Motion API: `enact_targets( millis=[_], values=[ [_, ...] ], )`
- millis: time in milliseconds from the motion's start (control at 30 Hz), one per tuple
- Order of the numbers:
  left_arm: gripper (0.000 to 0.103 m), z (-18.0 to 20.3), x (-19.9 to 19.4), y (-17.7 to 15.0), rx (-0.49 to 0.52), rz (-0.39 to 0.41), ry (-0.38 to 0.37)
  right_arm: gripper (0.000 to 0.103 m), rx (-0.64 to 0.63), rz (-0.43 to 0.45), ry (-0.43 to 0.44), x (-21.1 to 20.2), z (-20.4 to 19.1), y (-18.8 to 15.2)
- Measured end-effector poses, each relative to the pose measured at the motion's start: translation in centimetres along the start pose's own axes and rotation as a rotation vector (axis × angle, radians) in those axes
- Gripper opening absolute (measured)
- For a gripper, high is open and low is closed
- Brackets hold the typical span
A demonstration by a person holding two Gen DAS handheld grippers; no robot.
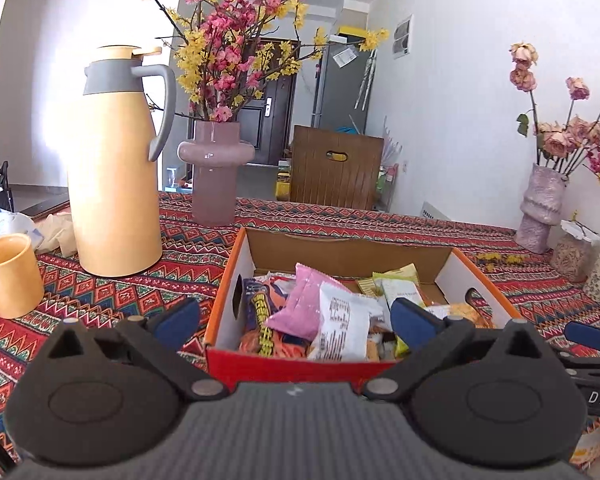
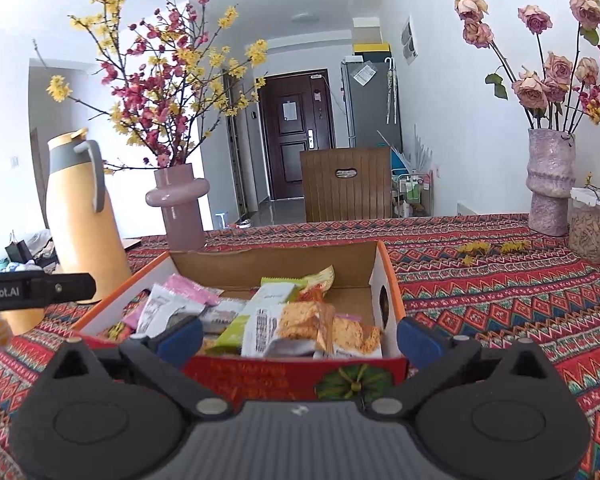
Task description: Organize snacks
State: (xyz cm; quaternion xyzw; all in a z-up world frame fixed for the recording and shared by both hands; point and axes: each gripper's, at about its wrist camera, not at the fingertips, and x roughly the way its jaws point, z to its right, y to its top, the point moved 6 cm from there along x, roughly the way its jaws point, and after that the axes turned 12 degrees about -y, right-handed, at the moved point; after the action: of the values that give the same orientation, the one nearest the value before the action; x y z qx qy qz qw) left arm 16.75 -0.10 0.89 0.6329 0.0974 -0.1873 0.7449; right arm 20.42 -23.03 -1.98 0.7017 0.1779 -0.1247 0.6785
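1. The box (image 1: pixel 220 300) sits on the tabletop (image 1: pixel 172 264) just in front of both tongs, its orange-edged walls open at the top and snack packets heaped inside.
2. A pink packet (image 1: pixel 296 300) and a white packet (image 1: pixel 344 324) lie on top toward the left side; an orange packet (image 2: pixel 320 324) and a green packet (image 2: pixel 236 330) lie toward the right.
3. The left tongs (image 1: pixel 296 318) stand wide open, empty, one finger outside the box's left wall, the other over the packets.
4. The right tongs (image 2: pixel 298 334) are also spread wide and grip nothing, straddling the near right corner of the box.
5. A jug (image 1: pixel 112 184), a mug (image 1: pixel 8 276) and a vase (image 1: pixel 214 176) stand to the left and behind, apart from the box.
6. I judge the snacks are mostly gathered; no loose packet shows on the cloth.
7. The next move, I think, calls for picking one packet to straighten, or for closing on the box walls to shift it.
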Motion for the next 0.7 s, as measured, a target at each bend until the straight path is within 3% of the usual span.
enact_targets(
  millis=[367,700],
  values=[
    [0.103,0.1,-4.7,-4.3,0.0,-0.044,-0.061,0.103,-0.005,-0.057,0.01,-5.3,1.0,-3.9],
    [0.103,-0.4,-6.4,-7.0,-0.009,-0.087,-0.064,0.103,0.003,-0.107,0.01,-6.5,1.2,-6.0]
  ],
)
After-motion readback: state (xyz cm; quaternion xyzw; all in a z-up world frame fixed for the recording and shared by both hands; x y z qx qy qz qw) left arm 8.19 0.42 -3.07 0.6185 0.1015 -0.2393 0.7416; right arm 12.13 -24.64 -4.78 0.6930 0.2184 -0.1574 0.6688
